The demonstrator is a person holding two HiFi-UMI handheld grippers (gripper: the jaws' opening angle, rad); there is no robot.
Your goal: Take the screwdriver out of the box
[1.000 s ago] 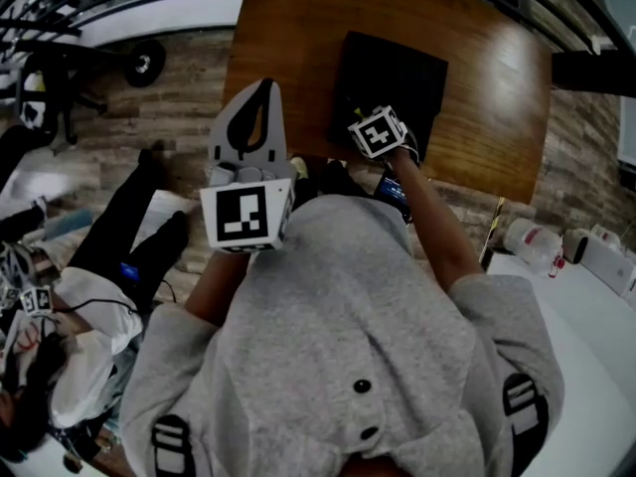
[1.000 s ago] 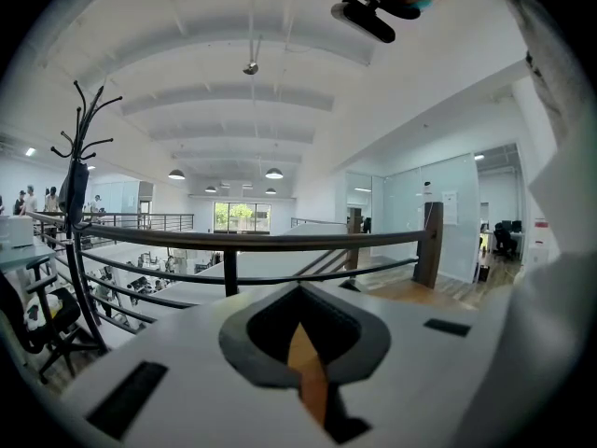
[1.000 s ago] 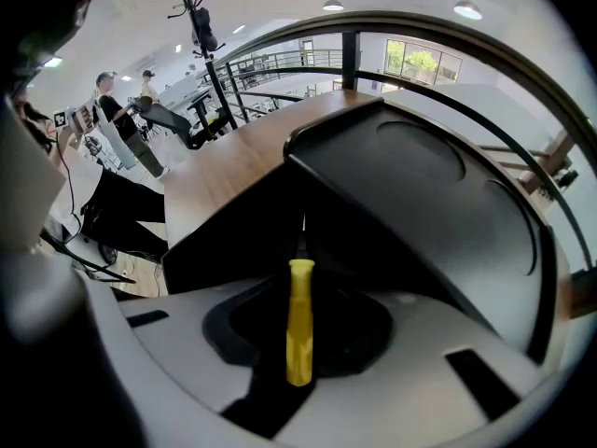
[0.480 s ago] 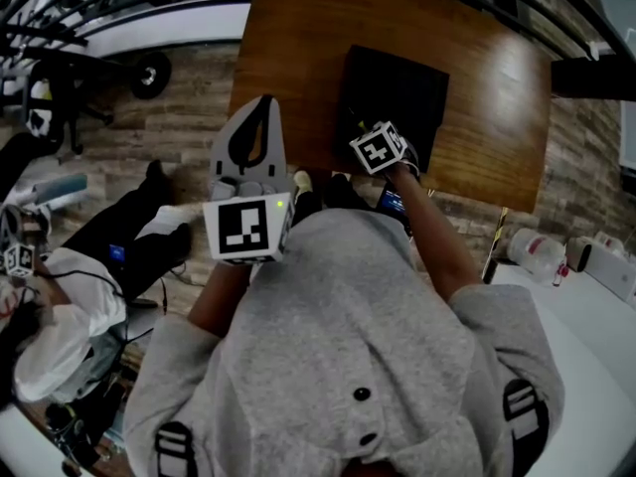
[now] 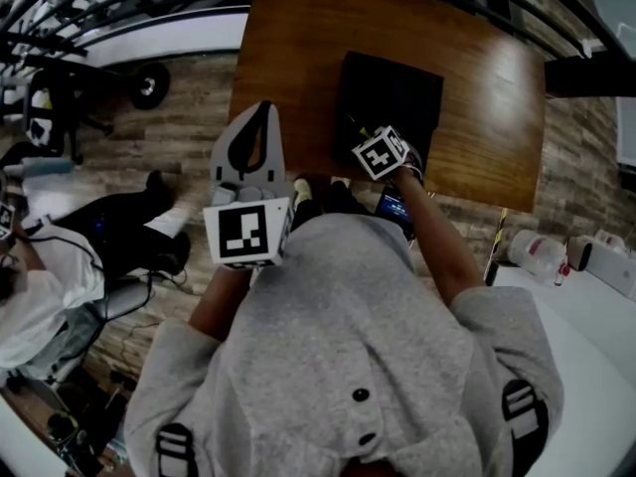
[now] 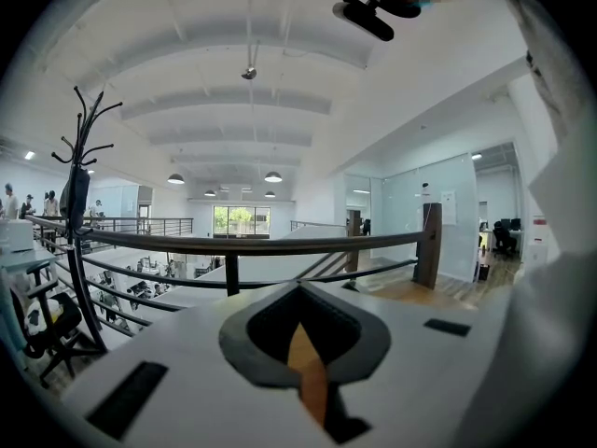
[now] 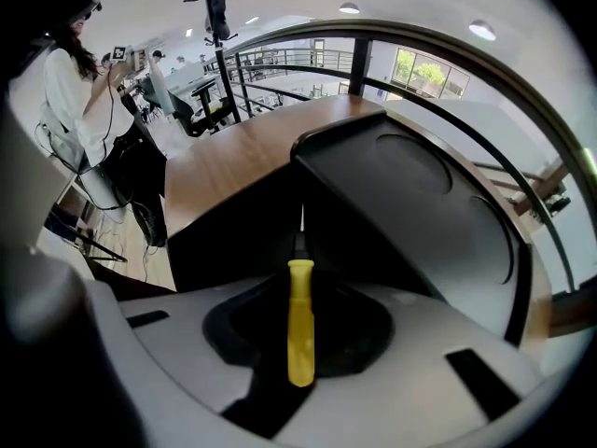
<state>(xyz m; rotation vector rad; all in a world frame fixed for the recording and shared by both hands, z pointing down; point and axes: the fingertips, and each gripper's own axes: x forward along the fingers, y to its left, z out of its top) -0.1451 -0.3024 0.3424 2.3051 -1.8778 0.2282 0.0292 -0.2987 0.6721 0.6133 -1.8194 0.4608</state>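
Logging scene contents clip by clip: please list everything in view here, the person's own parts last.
table: one, brown wood, centre.
box: one, black, on the table.
screwdriver: one, yellow handle, held by the right gripper, pointing at the box.
railing: one, dark, beyond the table.
coat stand: one, black, near the railing.
bystander: one, white top, far left.
left gripper: one, white, shut, empty.
right gripper: one, white, shut on the screwdriver, jaws just closed slightly further.
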